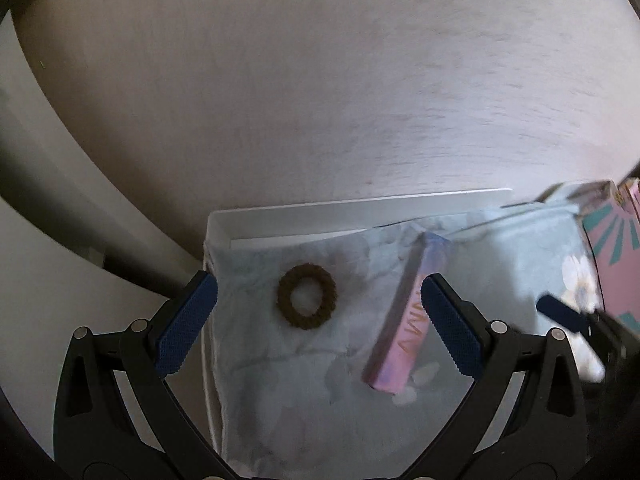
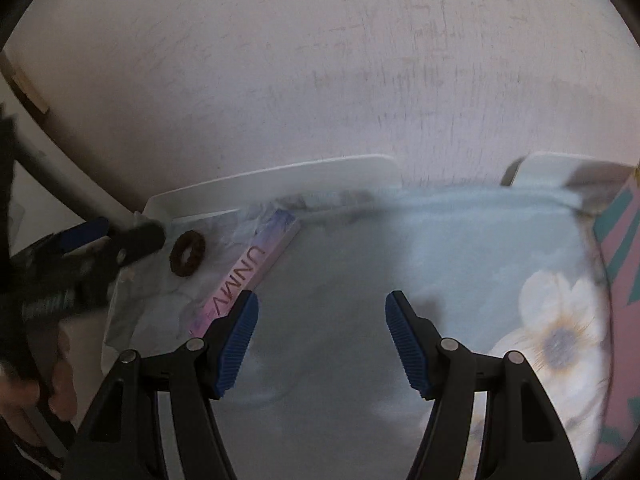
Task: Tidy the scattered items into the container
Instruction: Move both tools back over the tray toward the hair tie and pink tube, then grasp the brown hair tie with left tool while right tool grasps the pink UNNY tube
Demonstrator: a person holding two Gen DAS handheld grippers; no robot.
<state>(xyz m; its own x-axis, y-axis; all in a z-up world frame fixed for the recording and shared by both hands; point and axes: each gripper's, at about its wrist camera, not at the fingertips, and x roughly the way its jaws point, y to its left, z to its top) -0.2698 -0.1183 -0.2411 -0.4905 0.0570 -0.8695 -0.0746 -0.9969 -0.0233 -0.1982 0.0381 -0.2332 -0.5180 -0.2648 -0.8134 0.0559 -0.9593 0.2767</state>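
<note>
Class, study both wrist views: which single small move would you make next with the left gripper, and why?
Probably lower the left gripper a little onto the brown hair tie. Its jaws stand open and empty with the tie lying between them on the floral cloth; the pink box lies just beside the right-hand finger, so keep clear of it.

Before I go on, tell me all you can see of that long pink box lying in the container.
The long pink box is a slim carton, pink shading to lilac at its ends, with letters printed along its top face; they look like UNMV, but blur makes that unsure. It looks like printed card, closed and undamaged. It lies flat and slanted on the pale blue floral fabric lining the white container, apart from the brown hair tie. Neither hand-held gripper touches it.
</note>
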